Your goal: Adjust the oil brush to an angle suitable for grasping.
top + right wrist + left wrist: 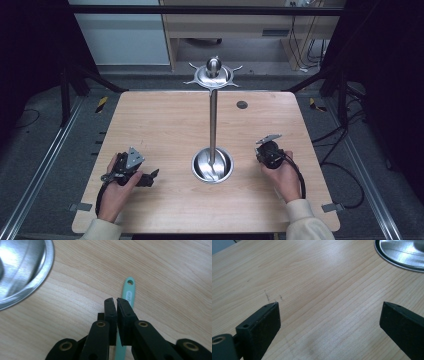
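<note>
- R gripper [115,300]: jaws nearly together, a thin slit between tips; held just right of the stand's base [212,165] in the high view. Nothing seen clamped.
- Teal handle [128,293]: flat on table [165,125], passing under R jaws, hole end pointing away from them; lies near base rim, not touching.
- L gripper [329,306]: jaws spread wide, bare wood between; left of base, well apart.
- Stand's base: shiny round dish, centre of table.
- Pole [213,120]: rises from dish to a disc w/ ball top [213,67] and hooks.
</note>
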The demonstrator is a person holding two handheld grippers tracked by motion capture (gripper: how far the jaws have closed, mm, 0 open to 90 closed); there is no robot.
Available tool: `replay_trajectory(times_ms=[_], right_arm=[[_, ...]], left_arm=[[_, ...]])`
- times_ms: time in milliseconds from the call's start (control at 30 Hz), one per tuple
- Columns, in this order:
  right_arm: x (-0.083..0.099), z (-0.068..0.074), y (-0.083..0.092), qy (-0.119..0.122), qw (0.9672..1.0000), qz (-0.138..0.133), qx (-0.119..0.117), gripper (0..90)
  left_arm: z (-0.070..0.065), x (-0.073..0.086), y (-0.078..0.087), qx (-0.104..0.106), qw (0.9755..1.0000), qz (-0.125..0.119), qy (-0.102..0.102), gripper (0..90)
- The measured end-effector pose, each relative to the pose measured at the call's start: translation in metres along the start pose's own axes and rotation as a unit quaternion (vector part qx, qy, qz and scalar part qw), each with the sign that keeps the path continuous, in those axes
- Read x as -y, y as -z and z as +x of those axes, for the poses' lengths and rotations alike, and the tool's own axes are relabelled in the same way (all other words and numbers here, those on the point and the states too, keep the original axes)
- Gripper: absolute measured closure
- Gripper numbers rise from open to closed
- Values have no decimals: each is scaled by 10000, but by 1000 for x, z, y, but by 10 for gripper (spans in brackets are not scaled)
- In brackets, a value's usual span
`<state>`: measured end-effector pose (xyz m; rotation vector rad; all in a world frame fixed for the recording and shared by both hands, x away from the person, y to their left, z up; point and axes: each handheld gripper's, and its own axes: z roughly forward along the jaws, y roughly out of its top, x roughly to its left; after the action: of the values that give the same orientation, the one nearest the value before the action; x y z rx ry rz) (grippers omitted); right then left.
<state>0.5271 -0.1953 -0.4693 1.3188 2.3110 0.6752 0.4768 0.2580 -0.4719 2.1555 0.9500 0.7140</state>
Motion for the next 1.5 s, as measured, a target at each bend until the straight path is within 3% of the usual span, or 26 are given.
replay_trajectory(times_ms=[67, 267, 533, 933, 1500], right_arm=[[0, -1, 4, -64, 10000, 8, -25, 849], [5, -6, 21, -325, 9989, 330, -62, 696], [7, -12, 23, -519, 9968, 606, -98, 626], [10, -11, 18, -531, 9926, 1091, -92, 627], [15, -14, 14, -573, 9882, 1402, -212, 733]], left_arm=[[0, 0, 0, 2, 10000, -1, 3, 30], [0, 0, 0, 15, 10000, 5, 5, 30], [0, 0, 0, 20, 10000, 16, 9, 29], [0, 0, -1, 26, 10000, 18, 22, 30], [0, 0, -1, 21, 10000, 19, 6, 29]])
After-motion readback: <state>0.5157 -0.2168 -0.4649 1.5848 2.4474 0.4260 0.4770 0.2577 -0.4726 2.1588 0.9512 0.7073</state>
